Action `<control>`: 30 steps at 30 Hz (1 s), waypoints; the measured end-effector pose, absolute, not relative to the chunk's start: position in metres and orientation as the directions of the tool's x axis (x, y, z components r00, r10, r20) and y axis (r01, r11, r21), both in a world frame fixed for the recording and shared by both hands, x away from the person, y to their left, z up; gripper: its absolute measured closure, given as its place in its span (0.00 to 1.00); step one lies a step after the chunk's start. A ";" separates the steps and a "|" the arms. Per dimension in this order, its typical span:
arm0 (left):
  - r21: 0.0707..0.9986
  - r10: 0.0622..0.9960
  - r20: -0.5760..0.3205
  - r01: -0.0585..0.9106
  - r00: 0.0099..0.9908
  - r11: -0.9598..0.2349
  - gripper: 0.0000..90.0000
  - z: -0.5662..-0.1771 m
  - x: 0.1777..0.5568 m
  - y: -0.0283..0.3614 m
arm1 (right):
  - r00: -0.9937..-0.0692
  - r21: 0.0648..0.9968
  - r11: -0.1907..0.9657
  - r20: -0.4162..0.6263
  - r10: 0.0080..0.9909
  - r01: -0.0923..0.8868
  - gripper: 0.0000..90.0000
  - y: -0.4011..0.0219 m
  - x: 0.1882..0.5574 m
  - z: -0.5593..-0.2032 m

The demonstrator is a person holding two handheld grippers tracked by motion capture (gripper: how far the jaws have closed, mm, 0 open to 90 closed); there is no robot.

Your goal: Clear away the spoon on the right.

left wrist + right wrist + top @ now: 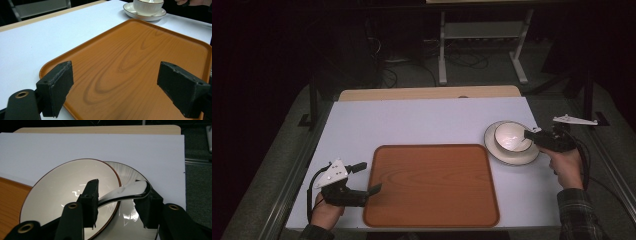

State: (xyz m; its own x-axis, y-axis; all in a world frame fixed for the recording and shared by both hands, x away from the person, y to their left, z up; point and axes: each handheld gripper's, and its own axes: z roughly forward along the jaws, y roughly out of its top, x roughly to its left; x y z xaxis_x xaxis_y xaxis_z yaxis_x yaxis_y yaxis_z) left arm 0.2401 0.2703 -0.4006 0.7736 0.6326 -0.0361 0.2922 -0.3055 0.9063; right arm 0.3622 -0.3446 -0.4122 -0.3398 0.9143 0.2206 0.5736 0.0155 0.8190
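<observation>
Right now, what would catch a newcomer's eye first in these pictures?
The big wooden tray in the middle of the white table stands out first. At its far right corner, a white bowl sits on a saucer, and the right tool has a white spoon between its jaws. The left tool waits open by the tray's left edge.

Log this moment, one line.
right gripper: jaws around spoon over bowl | left gripper: open by tray
</observation>
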 end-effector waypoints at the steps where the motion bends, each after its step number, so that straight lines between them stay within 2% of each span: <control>1: 0.906 0.631 -0.034 0.291 0.775 -0.308 0.14 -0.401 0.240 0.270 | -0.344 0.825 0.018 0.216 0.914 0.565 0.64 -0.344 0.361 -0.410; 21: 0.907 0.633 -0.036 0.292 0.773 -0.304 0.14 -0.400 0.240 0.271 | -0.444 0.866 0.062 0.192 0.875 0.497 0.84 -0.326 0.355 -0.386; 30: 0.907 0.634 -0.036 0.291 0.773 -0.304 0.14 -0.400 0.240 0.271 | -0.462 0.876 0.058 0.195 0.865 0.478 0.91 -0.325 0.354 -0.382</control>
State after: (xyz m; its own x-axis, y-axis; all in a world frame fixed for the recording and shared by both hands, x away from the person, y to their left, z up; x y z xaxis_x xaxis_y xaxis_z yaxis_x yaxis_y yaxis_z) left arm 0.2400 0.2712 -0.4004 0.7729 0.6336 -0.0358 0.2911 -0.3039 0.9071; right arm 0.3537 -0.3253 -0.3824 -0.4622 0.8652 0.1946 0.4782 0.0584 0.8763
